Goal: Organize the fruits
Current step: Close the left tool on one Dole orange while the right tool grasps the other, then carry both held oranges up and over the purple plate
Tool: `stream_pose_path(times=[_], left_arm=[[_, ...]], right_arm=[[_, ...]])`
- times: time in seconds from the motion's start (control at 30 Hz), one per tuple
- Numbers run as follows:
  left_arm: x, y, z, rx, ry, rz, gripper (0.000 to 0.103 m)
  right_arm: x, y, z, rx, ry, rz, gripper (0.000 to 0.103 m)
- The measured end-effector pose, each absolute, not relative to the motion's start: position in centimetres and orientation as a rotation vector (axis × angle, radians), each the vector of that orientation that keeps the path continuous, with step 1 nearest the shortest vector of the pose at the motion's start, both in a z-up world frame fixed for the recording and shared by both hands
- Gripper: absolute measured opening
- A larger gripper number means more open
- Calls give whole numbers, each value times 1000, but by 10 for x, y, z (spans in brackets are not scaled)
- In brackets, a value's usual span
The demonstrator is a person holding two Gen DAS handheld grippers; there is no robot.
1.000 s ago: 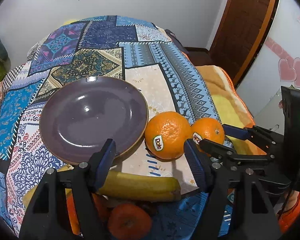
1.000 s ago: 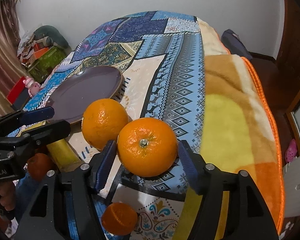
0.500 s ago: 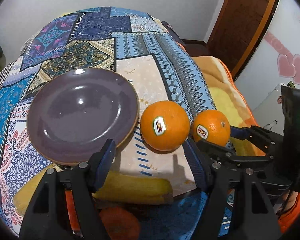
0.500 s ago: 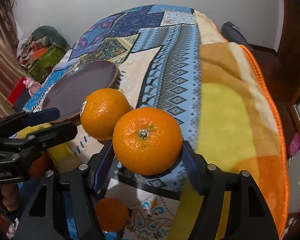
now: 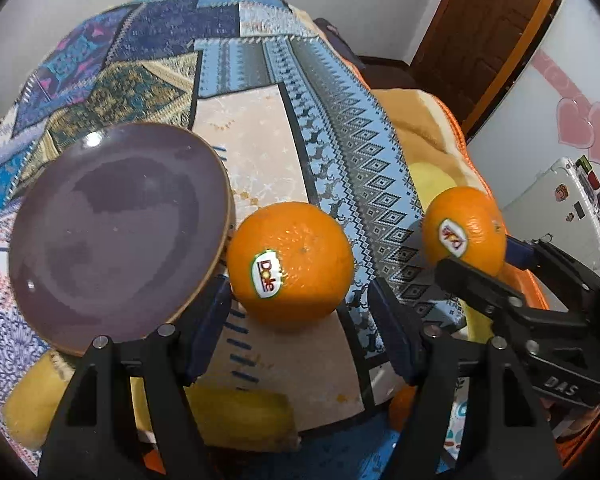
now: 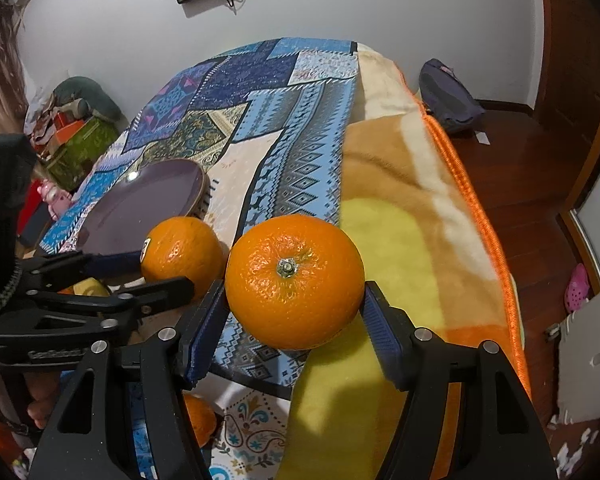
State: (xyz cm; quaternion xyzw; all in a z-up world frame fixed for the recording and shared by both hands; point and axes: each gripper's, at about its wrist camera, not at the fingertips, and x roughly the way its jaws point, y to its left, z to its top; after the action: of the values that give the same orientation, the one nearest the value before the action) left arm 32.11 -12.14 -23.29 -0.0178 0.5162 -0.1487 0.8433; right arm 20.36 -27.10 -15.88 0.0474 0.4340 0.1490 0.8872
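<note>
The left hand-held gripper (image 5: 298,322) stands with its jaws spread around a Dole-stickered orange (image 5: 290,263) resting on the patchwork blanket (image 5: 260,68), neither pad touching it. A purple plate (image 5: 118,232) lies just left of that orange. To the right, the right hand-held gripper (image 5: 486,258) clamps a second stickered orange (image 5: 464,230). A banana (image 5: 236,416) lies near the bottom edge.

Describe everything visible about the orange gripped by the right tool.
The round, glossy orange with pebbled peel sits between the blue-padded fingers of the right tool, both pads pressed against its sides. Its small greenish stem button faces the right wrist camera. In the left wrist view a white oval sticker with red lettering shows on its side. It looks whole and unbruised, held above the patterned blue patchwork cloth, apart from the other sticker-bearing orange.
</note>
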Motion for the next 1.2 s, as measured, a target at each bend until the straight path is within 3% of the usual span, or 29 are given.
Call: stream_pose_path(times=[0.73, 1.2], left_arm=[[334, -125, -246, -84, 1091, -301, 68], [288, -83, -173, -106, 913, -288, 67]], right_arm=[[204, -275, -163, 116, 894, 319, 63], [187, -247, -120, 63, 808, 334, 63]])
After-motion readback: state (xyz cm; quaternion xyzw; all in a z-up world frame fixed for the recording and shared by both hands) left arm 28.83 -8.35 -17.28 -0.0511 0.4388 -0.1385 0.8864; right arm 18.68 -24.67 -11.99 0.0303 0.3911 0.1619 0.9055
